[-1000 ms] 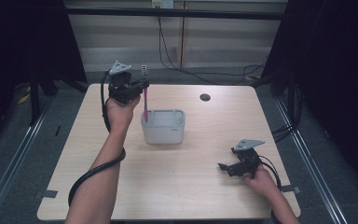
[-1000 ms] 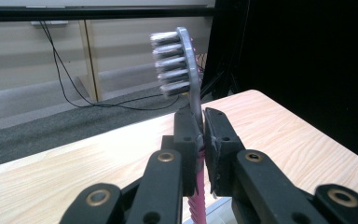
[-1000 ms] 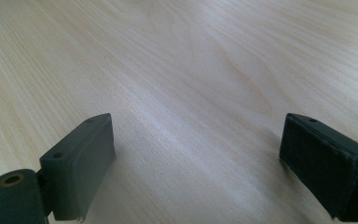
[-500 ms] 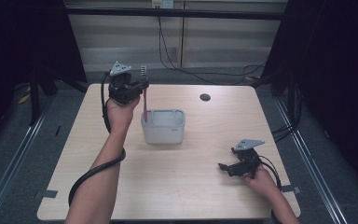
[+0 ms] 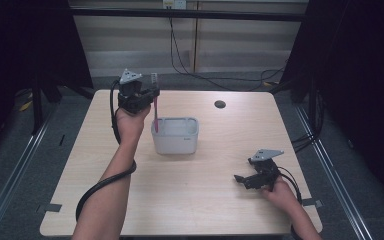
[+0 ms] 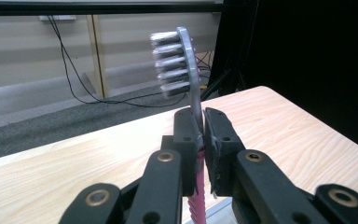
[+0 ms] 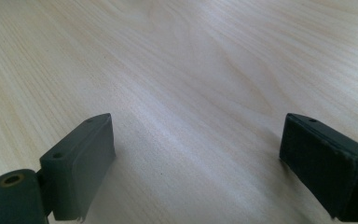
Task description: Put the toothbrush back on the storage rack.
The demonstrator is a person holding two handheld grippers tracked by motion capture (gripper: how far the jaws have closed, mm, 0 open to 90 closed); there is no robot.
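Holding toothbrush (image 6: 192, 88) upright above white container (image 5: 175, 136).
Clamped on its neck with left gripper (image 5: 152, 93); rested right gripper (image 5: 240, 179) on table (image 5: 220, 210), jaws wide apart.

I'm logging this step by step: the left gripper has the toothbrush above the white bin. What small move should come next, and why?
Probably lower it straight down. The left gripper is shut on the toothbrush, held upright, bristles up, with its pink handle reaching to the near-left corner of the white bin. The right gripper rests open on the table, so the left alone should finish.
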